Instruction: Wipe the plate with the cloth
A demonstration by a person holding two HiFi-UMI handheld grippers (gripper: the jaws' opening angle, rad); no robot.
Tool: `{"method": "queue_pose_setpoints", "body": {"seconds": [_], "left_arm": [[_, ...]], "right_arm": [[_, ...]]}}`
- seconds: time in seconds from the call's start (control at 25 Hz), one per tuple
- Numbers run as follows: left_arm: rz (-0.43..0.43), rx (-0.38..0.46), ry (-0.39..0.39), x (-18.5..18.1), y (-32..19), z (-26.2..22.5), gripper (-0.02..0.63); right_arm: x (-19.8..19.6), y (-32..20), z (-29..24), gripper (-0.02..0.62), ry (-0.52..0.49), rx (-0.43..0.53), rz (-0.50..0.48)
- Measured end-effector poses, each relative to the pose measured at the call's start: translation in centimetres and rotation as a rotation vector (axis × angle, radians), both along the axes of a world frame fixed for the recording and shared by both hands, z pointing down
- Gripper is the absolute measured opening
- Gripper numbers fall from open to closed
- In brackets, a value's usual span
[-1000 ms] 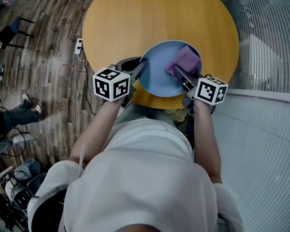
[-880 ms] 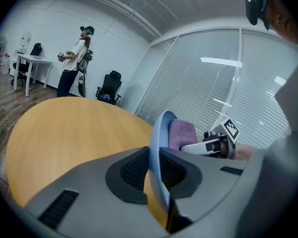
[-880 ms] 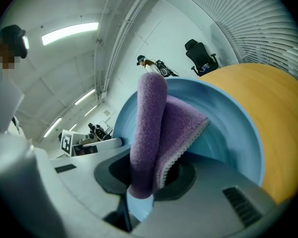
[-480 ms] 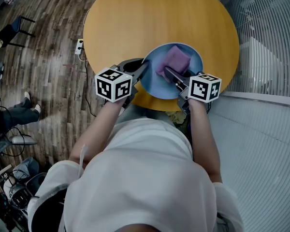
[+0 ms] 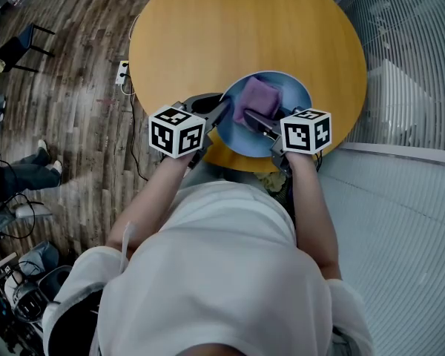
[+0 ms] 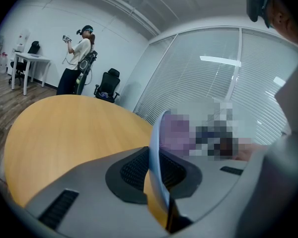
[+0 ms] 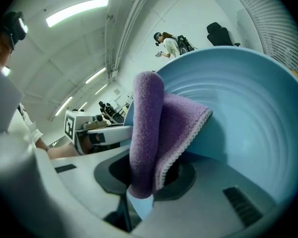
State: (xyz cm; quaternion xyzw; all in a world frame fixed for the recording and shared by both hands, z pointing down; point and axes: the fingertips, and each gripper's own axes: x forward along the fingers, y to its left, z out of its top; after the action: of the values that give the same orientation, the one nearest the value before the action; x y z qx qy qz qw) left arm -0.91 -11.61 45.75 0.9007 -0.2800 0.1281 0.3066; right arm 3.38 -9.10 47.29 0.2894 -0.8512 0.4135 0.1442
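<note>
The left gripper [image 5: 219,113] fingers pinch the plate [image 5: 295,99] rim at the desk [image 5: 230,28] near edge. The right gripper [image 5: 252,117] fingers pinch the cloth [image 5: 256,98], now further left across the plate than a second ago (wipe stroke likely under way).

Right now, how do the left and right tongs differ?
The left tongs clamp the rim of the blue plate; the right tongs clamp the folded purple cloth. The left tongs sit at the plate's edge; the right tongs reach over its inner face. Both are shut on something.
</note>
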Motion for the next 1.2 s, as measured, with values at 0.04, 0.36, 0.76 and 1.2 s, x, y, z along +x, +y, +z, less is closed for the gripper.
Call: {"method": "queue_pose_setpoints", "body": {"seconds": [0.04,0.36,0.76,1.2], "left_arm": [[0.003,-0.001,0.002,0.0,0.1,-0.3,0.039],[0.03,-0.009,0.0,0.5,0.1,1.0,0.038],[0.056,0.003,-0.007,0.7,0.1,1.0,0.038],[0.072,0.03,-0.005,0.9,-0.5,-0.2,0.038]], "right_arm": [[-0.1,0.2,-0.3,0.087,0.012,-0.001,-0.015],[-1.5,1.2,1.7,0.087,0.059,-0.026,-0.144],[-1.6,1.5,1.8,0.087,0.051,-0.047,-0.171],[0.0,0.5,0.7,0.087,-0.058,-0.062,-0.027]]}}
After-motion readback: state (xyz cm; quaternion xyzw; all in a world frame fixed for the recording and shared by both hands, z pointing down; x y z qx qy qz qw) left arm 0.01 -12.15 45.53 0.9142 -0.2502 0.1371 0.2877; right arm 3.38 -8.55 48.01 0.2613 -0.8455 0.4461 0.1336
